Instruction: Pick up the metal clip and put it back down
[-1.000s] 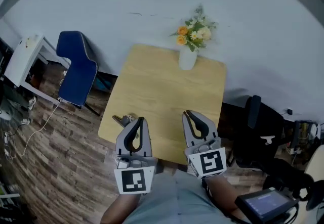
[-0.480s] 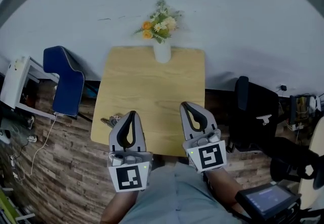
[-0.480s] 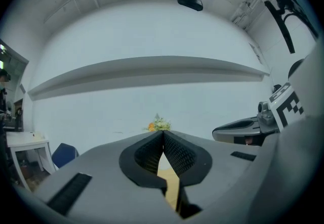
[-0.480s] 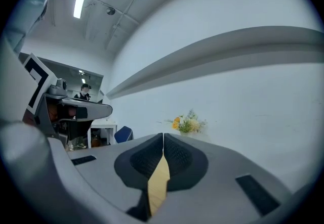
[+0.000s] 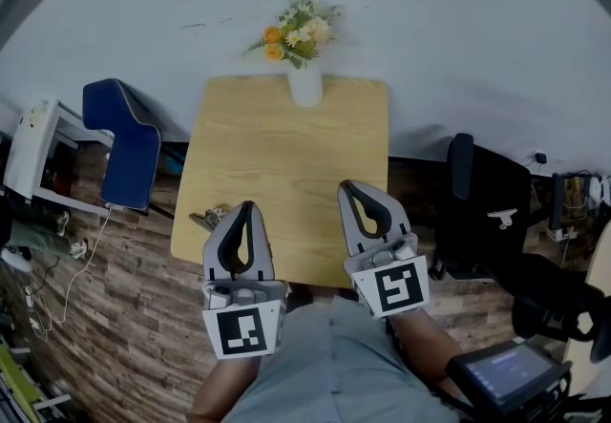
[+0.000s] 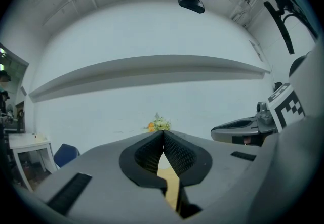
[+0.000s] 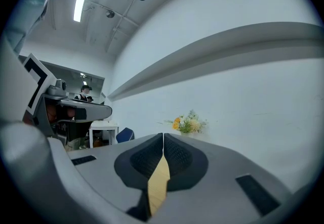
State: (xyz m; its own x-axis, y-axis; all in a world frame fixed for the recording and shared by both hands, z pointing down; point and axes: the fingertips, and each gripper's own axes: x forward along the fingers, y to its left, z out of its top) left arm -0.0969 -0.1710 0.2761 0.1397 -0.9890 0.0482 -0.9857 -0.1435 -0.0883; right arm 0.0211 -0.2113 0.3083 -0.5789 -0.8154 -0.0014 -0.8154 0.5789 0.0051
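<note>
Metal clip (image 5: pixel 206 218): on the table (image 5: pixel 286 154), near left corner, just left of the left tongs' tip
Left gripper (image 5: pixel 246 207): jaws together, empty
Right gripper (image 5: pixel 346 188): jaws together, empty
Change: head view swung to centre the table; clip unmoved, pickup not begun

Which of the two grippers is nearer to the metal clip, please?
The left gripper: its shut tip sits just beside the metal clip at the table's near left corner, while the right gripper is farther to the right.
</note>
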